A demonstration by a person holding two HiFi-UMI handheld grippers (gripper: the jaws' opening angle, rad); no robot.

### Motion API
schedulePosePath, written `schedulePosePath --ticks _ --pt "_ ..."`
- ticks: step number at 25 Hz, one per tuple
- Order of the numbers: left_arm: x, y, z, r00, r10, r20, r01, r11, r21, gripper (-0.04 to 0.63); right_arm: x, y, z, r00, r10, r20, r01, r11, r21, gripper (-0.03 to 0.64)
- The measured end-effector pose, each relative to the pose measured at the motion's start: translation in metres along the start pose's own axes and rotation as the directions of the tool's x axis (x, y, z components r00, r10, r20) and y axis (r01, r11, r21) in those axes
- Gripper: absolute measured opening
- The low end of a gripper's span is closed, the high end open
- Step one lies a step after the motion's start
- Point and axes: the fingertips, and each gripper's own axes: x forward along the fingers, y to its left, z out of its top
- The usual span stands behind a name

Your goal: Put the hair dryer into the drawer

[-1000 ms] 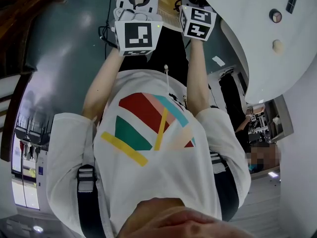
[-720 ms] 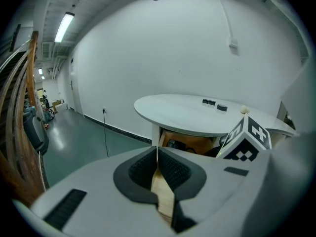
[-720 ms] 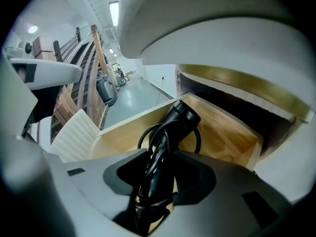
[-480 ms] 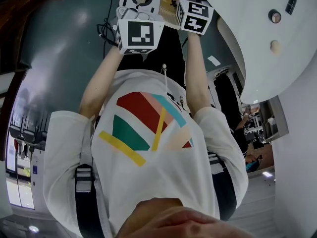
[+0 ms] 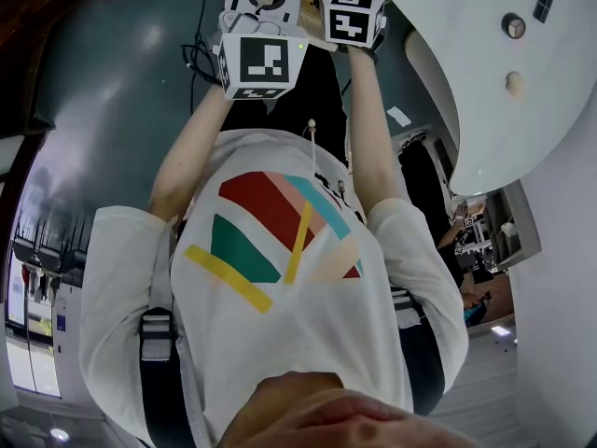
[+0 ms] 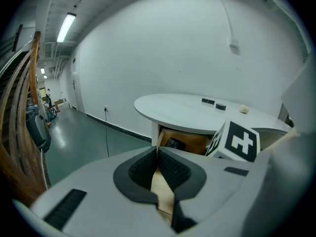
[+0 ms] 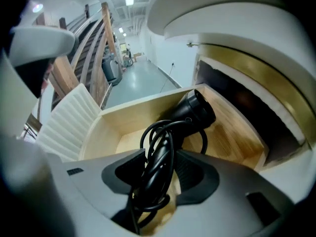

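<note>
The hair dryer (image 7: 197, 111) is showing as a glossy black thing. Its cord (image 7: 157, 147) is looping in loose coils at the left, and its round barrel is pointing away to the right. It is sitting inside the open drawer (image 7: 131, 122) of pale wood, though whether it is resting on the drawer floor is not clear. In the head view, the left forearm (image 5: 191, 157) is reaching straight forward from the white striped shirt (image 5: 298, 334). The left tongs (image 6: 157, 166) are hanging in front of the drawer with their dark pads drawn together on nothing. The right forearm (image 5: 368, 138) is stretching out just beside the left one. The right tongs (image 7: 163, 171) are clamping narrowly on the bundle of cord and handle, reaching in over the drawer's near edge. At the right, the white round counter (image 5: 485, 82) is overhanging the drawer. In the head view the tips of both tongs are running off the top edge, and the drawer is hiding behind them. The handle of the hair dryer is mostly disappearing under the coils and the pads. In the left gripper view a dark shape in the drawer is too small to make out.
</note>
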Motion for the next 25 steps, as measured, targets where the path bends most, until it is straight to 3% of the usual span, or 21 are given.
schedulePosePath --ticks 12,25 --pt "-0.004 -0.002 -0.011 1.0 0.018 -0.018 -0.018 1.0 -0.015 0.017 0.018 0.012 -0.02 0.978 -0.076 -0.192 0.03 0.973 -0.231 0.195" --pt "-0.007 0.006 -0.015 0.999 0.048 -0.026 -0.049 0.998 -0.046 0.017 0.017 0.012 -0.019 0.981 -0.062 -0.186 0.019 0.975 -0.222 0.207"
